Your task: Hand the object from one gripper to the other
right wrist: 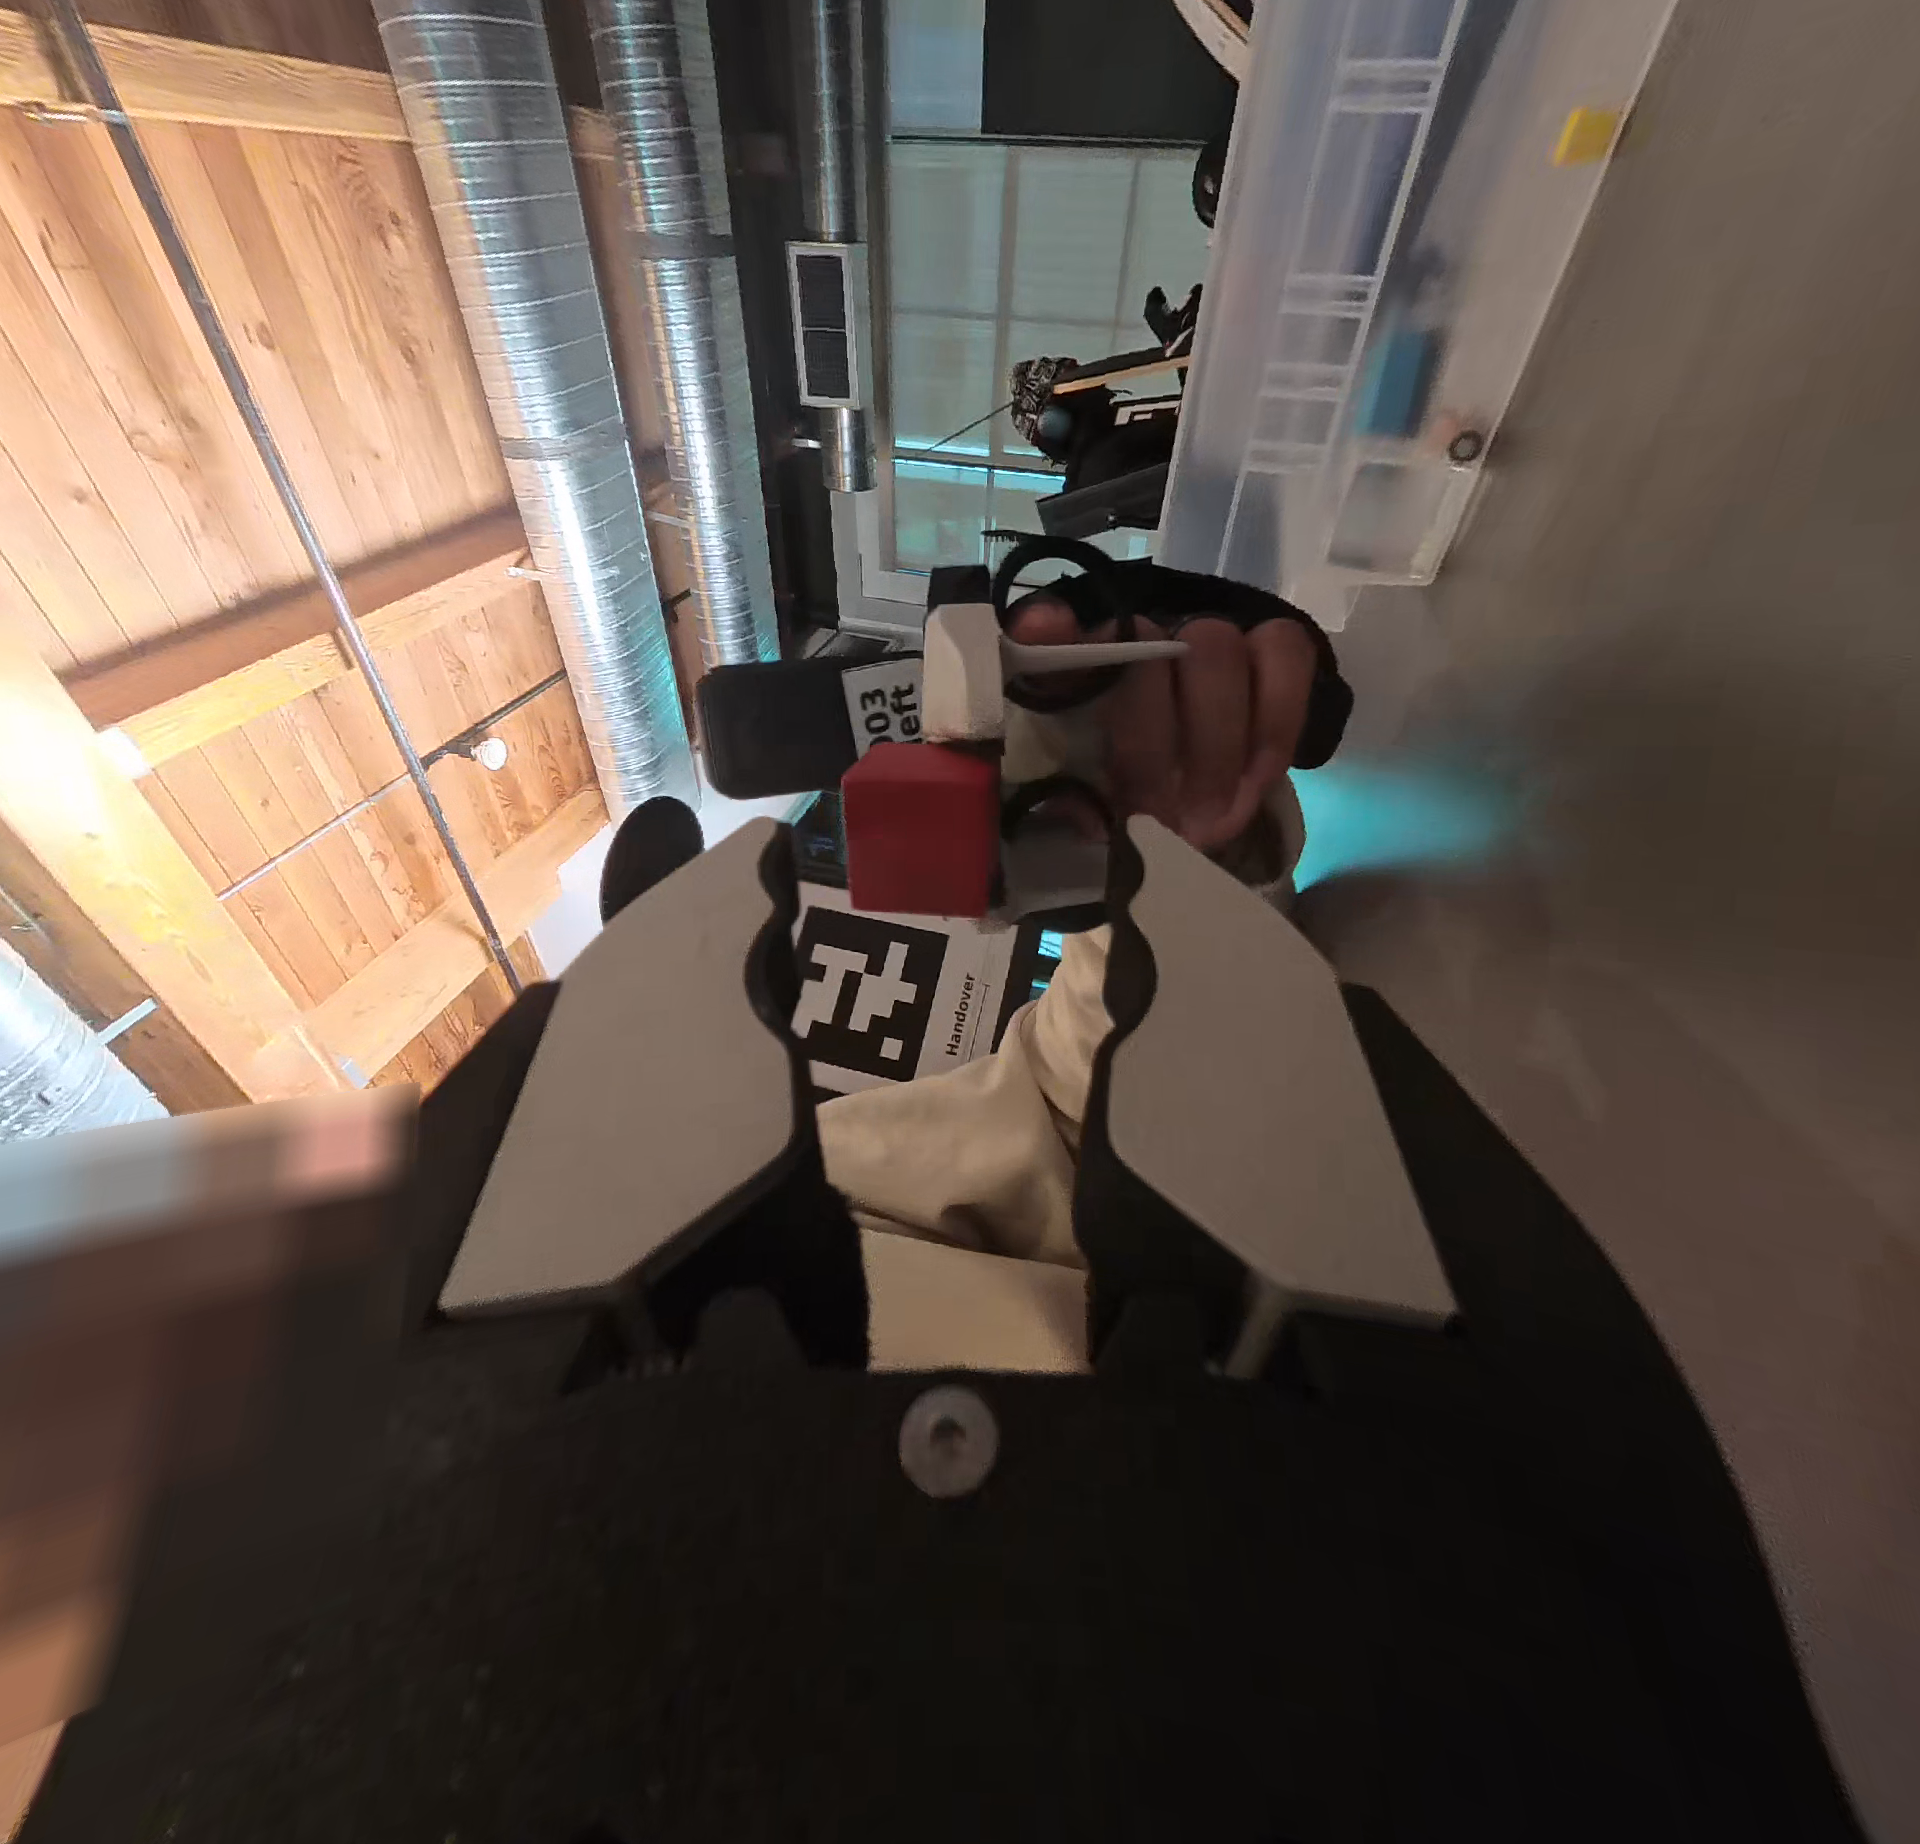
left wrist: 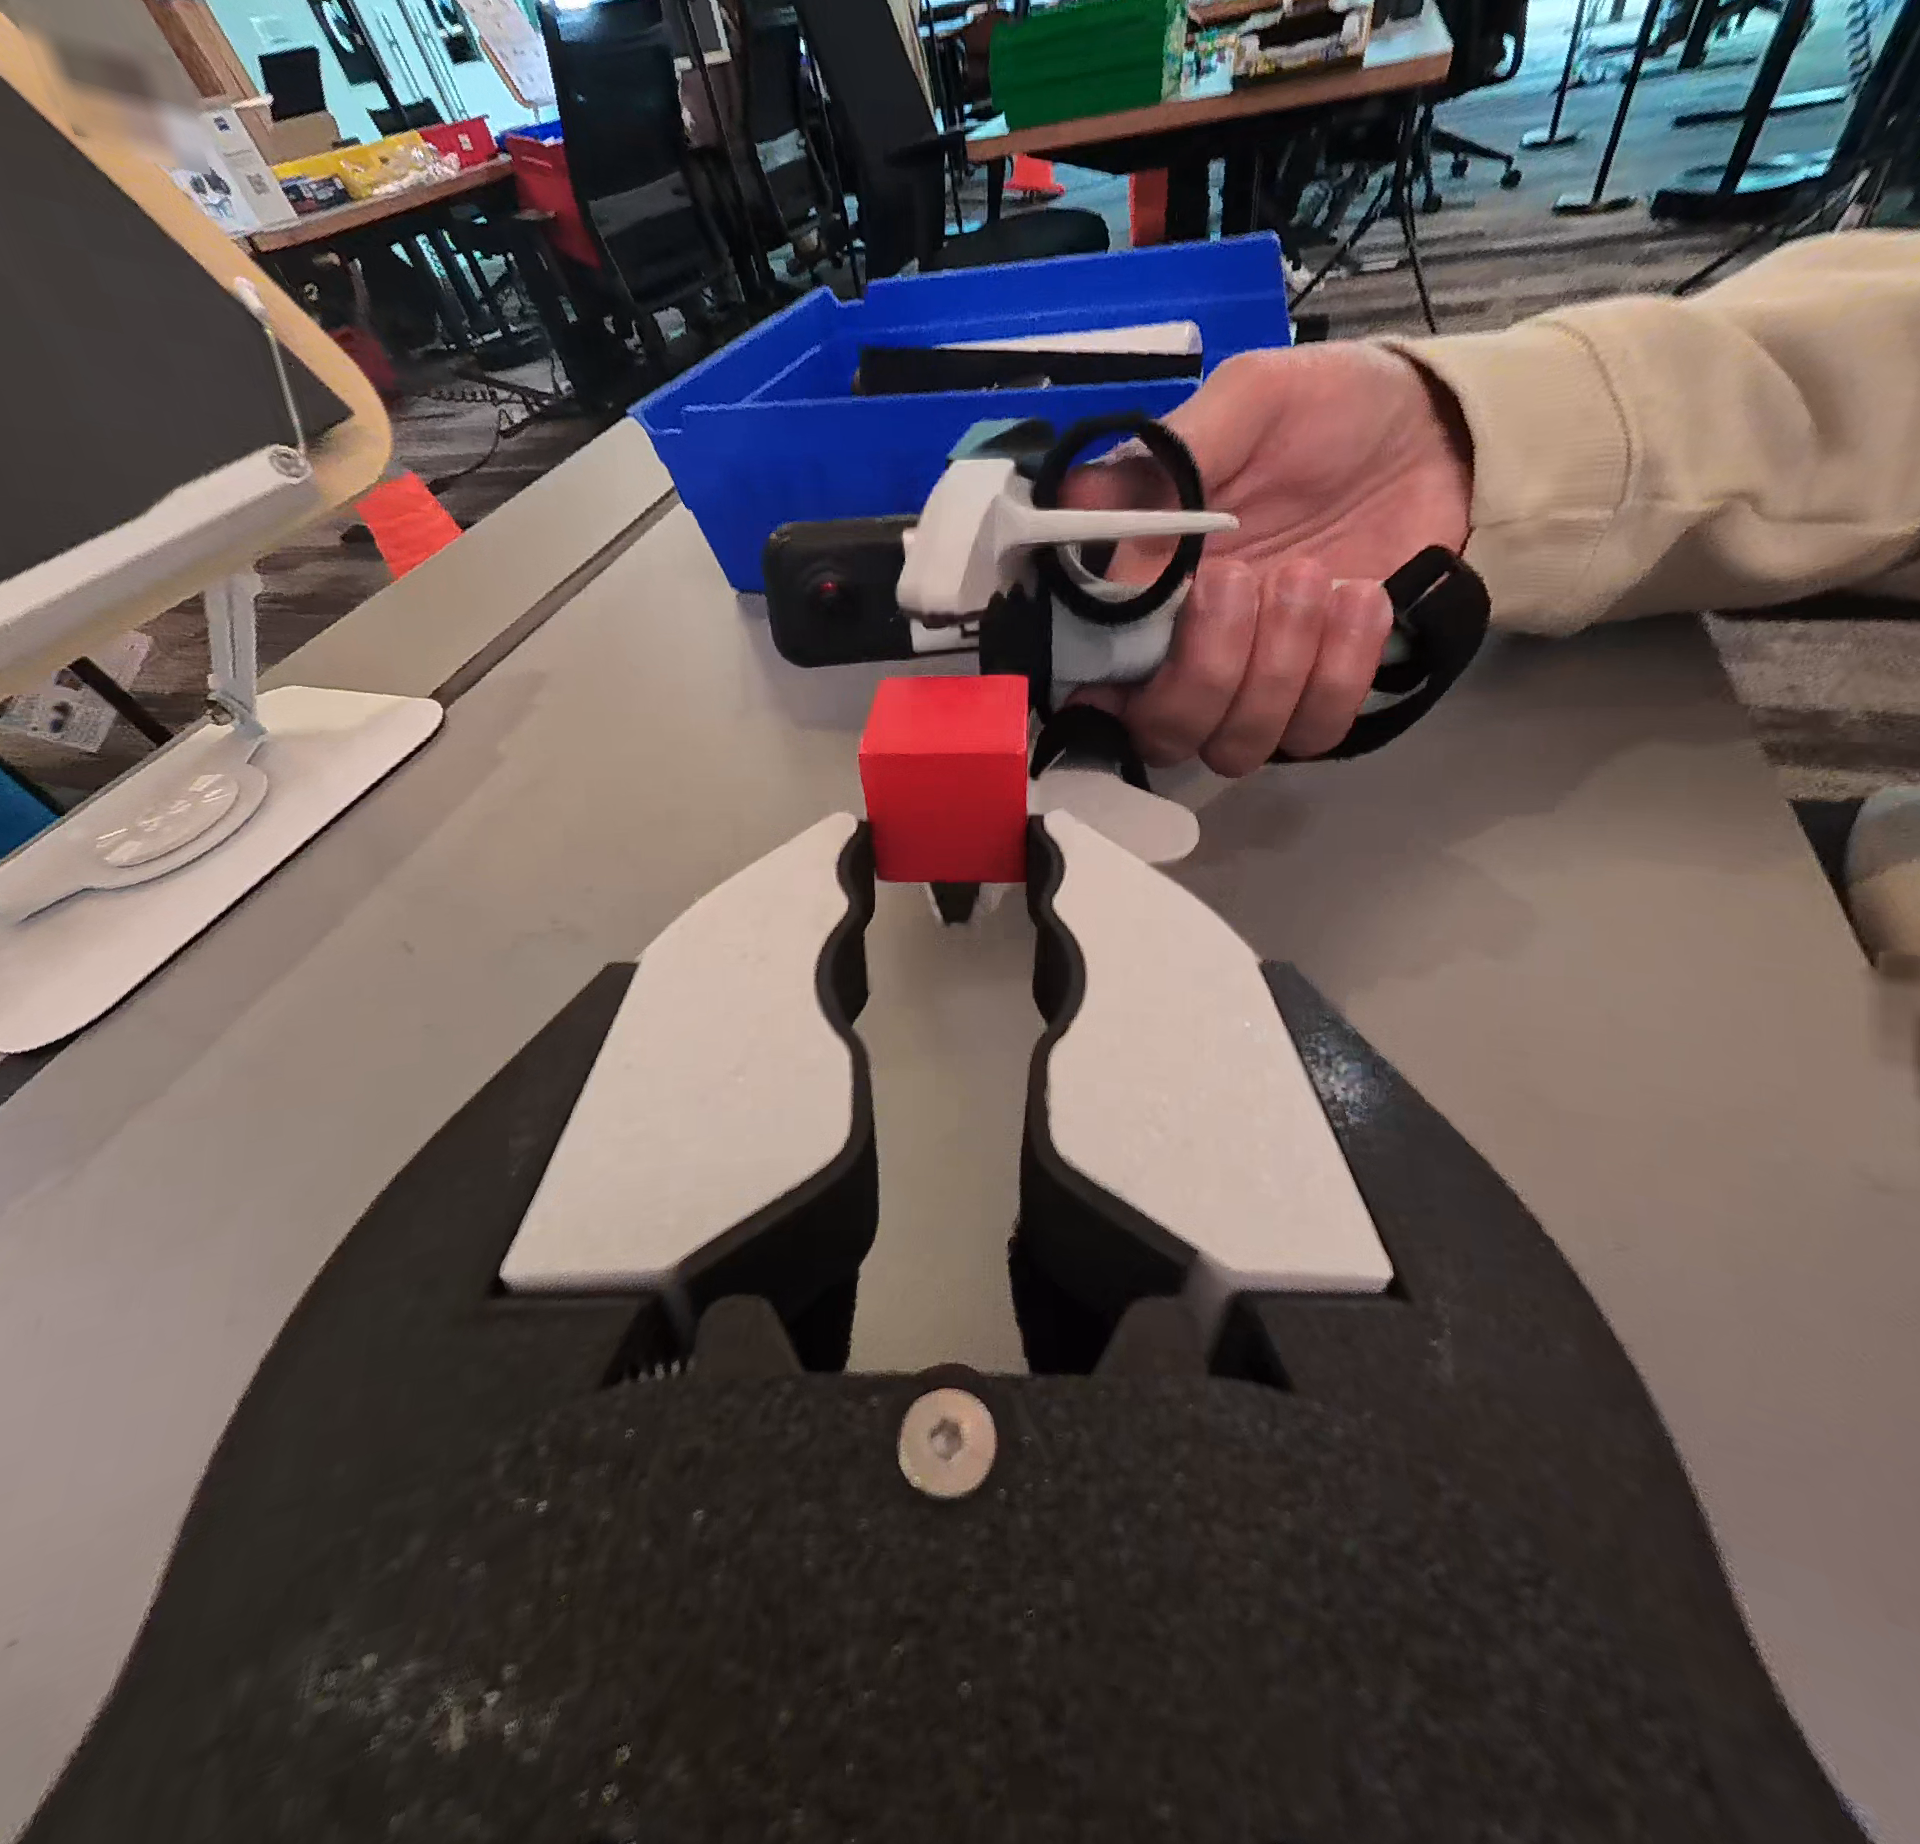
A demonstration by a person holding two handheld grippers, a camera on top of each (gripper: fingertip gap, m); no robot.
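White fingers (left wrist: pixel 727 1005) of the left gripper (left wrist: pixel 948 859) pinch a red cube (left wrist: pixel 943 781) at their tips, black pads pressed to both of its side faces, above a grey table (left wrist: pixel 1455 963). Beyond the cube, the right gripper (left wrist: pixel 1049 807), held in a person's hand (left wrist: pixel 1309 589) with a cream sleeve (left wrist: pixel 1704 412), comes in from the right, one fingertip showing past the cube's right edge and another below it. Seen from the right wrist camera, which is rolled on its side, the right gripper's grey fingers (right wrist: pixel 665 1046) stand spread wider than the cube (right wrist: pixel 920 838), which sits near the gap's left side and touches neither pad. Behind it the left gripper (right wrist: pixel 997 901) is gripped by a hand (right wrist: pixel 1216 734). A blue bin (left wrist: pixel 935 423) stands farther back on the table, and a white stand (left wrist: pixel 208 797) sits at left.
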